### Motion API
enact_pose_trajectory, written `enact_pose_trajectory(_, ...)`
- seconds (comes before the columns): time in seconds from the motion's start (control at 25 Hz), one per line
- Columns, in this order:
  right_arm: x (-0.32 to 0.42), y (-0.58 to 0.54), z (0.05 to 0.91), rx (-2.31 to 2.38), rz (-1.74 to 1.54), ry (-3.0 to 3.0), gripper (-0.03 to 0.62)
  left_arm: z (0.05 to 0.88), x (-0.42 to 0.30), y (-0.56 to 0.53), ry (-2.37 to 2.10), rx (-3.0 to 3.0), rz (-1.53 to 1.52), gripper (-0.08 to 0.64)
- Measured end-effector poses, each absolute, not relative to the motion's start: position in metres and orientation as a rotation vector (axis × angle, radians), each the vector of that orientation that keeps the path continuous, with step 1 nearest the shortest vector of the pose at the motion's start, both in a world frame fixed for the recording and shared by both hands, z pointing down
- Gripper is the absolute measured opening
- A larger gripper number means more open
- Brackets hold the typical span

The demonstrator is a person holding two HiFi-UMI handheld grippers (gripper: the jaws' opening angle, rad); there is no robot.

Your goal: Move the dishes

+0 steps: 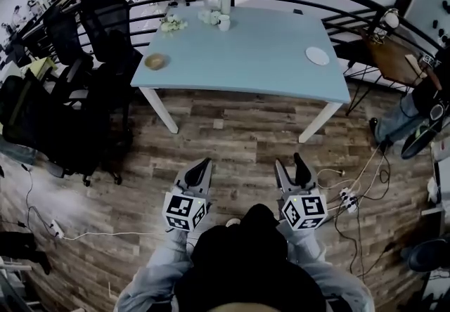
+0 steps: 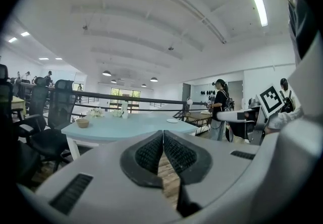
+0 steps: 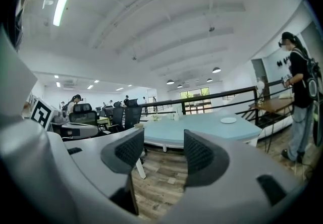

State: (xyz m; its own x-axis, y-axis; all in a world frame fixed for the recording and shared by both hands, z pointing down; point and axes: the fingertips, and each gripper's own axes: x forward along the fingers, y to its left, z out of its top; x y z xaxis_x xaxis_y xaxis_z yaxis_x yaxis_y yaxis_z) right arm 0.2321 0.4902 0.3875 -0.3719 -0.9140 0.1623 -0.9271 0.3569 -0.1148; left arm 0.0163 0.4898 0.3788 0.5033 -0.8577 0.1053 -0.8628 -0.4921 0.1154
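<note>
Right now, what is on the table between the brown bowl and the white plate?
Nothing: the head view shows bare blue table between bowl and plate; the mug stands farther back.

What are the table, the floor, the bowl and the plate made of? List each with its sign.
Table: smooth pale blue top, likely painted or laminated board; even colour, no grain.
Floor: wood or wood-look planks; grain and seams show.
Bowl: brown, perhaps wood or ceramic; too small to tell.
Plate: plain white, probably ceramic, though plastic is possible.

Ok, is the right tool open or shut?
Open. The right tool shows its pads apart, only wooden floor between them.
</note>
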Motion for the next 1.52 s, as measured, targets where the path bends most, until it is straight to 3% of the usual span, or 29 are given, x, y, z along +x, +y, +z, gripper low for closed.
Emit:
enact_pose_trajectory(0.56, 0.216, 0.390, 0.417, 1.604, 0.409, -2.524, 0.255, 0.416, 0.005, 0.409, -1.502, 2.449, 0.138, 0.017)
enact_pose_trajectory(1.12, 0.255, 0.191, 0.399, 1.567, 0.362, -2.577, 0.255, 0.391, 0.045, 0.214, -1.578, 2.467, 0.079, 0.017)
enact_pose_trajectory(1.52, 0.272, 0.127, 0.415, 1.535, 0.393, -2.592, 0.255, 0.405, 0.066, 0.155, -1.603, 2.447, 0.050, 0.017)
